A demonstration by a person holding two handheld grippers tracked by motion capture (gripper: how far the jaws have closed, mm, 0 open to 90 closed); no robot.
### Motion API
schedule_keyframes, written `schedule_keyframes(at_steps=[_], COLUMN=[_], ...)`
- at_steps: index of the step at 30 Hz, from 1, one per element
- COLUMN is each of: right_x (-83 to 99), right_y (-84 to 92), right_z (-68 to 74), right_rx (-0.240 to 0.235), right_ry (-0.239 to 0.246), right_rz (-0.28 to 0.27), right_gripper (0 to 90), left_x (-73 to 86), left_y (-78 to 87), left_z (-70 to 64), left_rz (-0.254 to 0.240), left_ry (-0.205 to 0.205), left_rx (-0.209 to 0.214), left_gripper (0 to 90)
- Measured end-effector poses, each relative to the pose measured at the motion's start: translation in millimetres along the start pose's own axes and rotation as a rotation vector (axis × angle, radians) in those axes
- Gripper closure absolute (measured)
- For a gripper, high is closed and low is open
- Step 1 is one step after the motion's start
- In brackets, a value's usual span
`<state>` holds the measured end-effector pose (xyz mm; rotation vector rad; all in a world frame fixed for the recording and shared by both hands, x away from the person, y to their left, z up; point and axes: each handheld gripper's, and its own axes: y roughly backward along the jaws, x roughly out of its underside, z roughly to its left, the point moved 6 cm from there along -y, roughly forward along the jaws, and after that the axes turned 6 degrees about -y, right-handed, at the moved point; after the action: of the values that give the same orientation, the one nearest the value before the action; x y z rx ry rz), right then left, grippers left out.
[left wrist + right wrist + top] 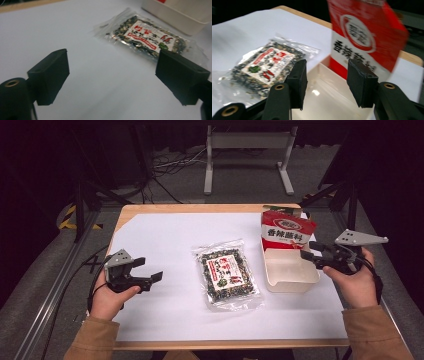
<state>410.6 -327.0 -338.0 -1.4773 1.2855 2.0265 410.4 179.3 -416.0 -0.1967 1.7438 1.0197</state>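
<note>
My right claw (306, 256) hangs half open by the box (290, 270) near the table's right edge; next I grab the red bag (285, 232).

The room lay mostly dark, with light falling on a wooden table (131, 211) covered by a white sheet (165, 240). Beyond it, a grey floor (240, 185) carried loose cables (170, 165) and a pale metal stand (247, 142) on two feet. Dark tripod legs (80, 205) stood left, beside yellow-black tape (67, 217).
</note>
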Motion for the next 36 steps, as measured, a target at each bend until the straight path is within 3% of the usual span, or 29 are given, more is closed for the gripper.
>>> schedule_keyframes(at_steps=[4, 7, 10, 13, 15, 16, 17, 18, 21, 24, 27, 30, 32, 36], right_x=[2.8, 6.1, 10.4, 15.6, 15.9, 15.6, 15.6, 15.1, 15.0, 15.7, 15.8, 15.9, 15.4, 14.5], right_y=[-6.8, -10.8, -14.2, -21.7, -23.0, -23.3, -23.3, -23.1, -22.2, -19.3, -17.9, -15.8, -13.9, -12.5], right_z=[20.0, 29.7, 35.2, 41.0, 44.0, 45.7, 45.7, 47.1, 49.7, 51.3, 51.9, 52.2, 51.5, 50.7], right_rx=[-0.051, -0.094, -0.113, -0.130, -0.136, -0.141, -0.141, -0.144, -0.143, -0.135, -0.129, -0.120, -0.113, -0.113], right_ry=[0.024, 0.006, -0.007, -0.003, -0.005, 0.000, 0.000, 0.004, 0.018, 0.025, 0.031, 0.039, 0.041, 0.043], right_rz=[-0.025, -0.051, -0.070, -0.039, -0.041, -0.043, -0.043, -0.045, -0.051, -0.054, -0.056, -0.062, -0.071, -0.079], right_gripper=[44.5, 42.5, 42.5, 41.8, 42.1, 42.1, 42.1, 42.0, 41.9, 41.8, 41.5, 41.0, 40.9, 40.8], left_x=[0.6, 3.1, 4.5, 5.0, 2.1, 1.7, 1.7, 0.2, -3.7, -7.2, -11.3, -15.6, -15.0, -13.7], left_y=[-0.9, -1.4, -4.1, -8.4, -13.8, -16.0, -16.0, -20.1, -27.1, -36.8, -45.6, -56.6, -65.9, -78.0], left_z=[-0.3, -2.9, -4.5, -5.9, -12.5, -15.9, -15.9, -18.6, -21.3, -31.2, -37.1, -41.6, -47.1, -53.7], left_rz=[0.004, 0.020, 0.037, 0.060, 0.050, 0.067, 0.067, 0.078, 0.071, 0.156, 0.152, 0.142, 0.170, 0.188], left_ry=[-0.003, -0.043, -0.085, -0.108, -0.157, -0.182, -0.182, -0.196, -0.185, -0.115, -0.082, -0.093, -0.118, -0.130], left_rx=[0.012, 0.051, 0.054, 0.052, 0.080, 0.080, 0.080, 0.057, 0.080, 0.141, 0.172, 0.177, 0.165, 0.155], left_gripper=[10.1, 17.9, 19.2, 20.5, 21.2, 20.6, 16.7, 16.7, 15.3, 22.6, 24.4, 29.5, 31.2, 32.2])
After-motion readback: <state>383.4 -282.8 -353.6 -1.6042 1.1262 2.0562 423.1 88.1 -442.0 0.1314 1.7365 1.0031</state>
